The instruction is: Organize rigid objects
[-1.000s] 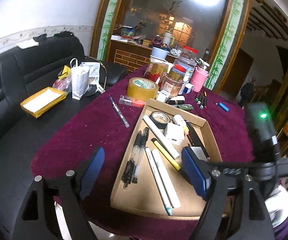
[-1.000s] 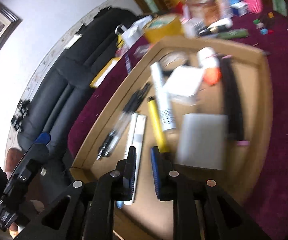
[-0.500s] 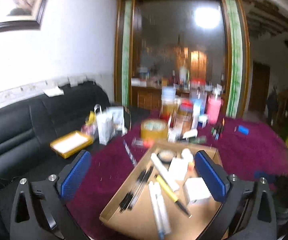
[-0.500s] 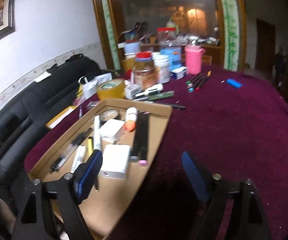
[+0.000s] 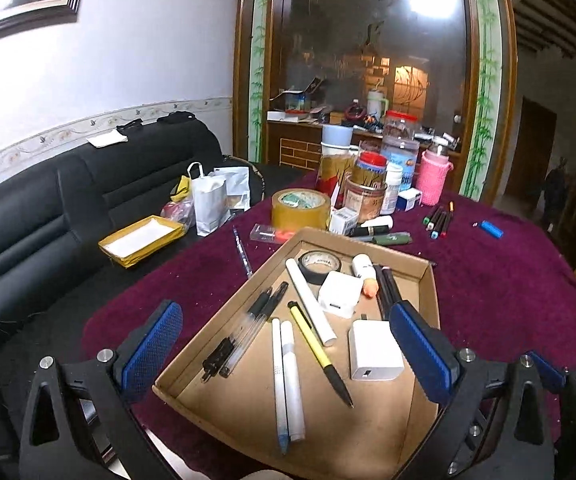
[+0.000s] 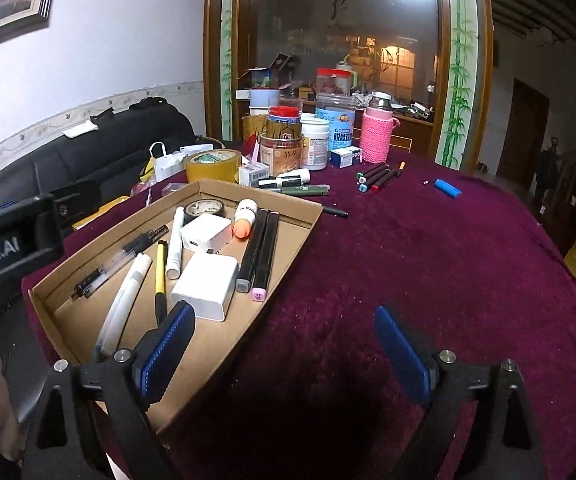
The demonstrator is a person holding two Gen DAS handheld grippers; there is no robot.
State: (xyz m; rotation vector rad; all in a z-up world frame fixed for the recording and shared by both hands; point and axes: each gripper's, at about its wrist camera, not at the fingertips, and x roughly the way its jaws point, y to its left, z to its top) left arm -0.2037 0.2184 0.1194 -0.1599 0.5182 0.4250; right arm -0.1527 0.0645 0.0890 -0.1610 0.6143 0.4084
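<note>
Markers, a cluster of dark coloured-capped ones (image 6: pixel 378 176), lie loose on the maroon-clothed counter (image 6: pixel 428 260) beyond the shallow cardboard tray (image 6: pixel 300 236), ahead of my empty, wide-apart right hand-held gripper (image 6: pixel 283 344), nearer than my equally spread left hand-held gripper (image 5: pixel 288 348).

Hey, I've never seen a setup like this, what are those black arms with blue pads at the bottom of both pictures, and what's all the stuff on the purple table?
There is no robot: a person holds a two-finger tool in each hand, with a wide-angle camera looking along its fingers. One picture comes from the left gripper, the other from the right gripper. The blue pads are their fingers. Both are open and hold nothing.

On the purple tablecloth sits a cardboard tray holding pens, markers, two white chargers and a black tape roll. Outside it lie a brown tape roll, jars, loose markers and a blue lighter.
</note>
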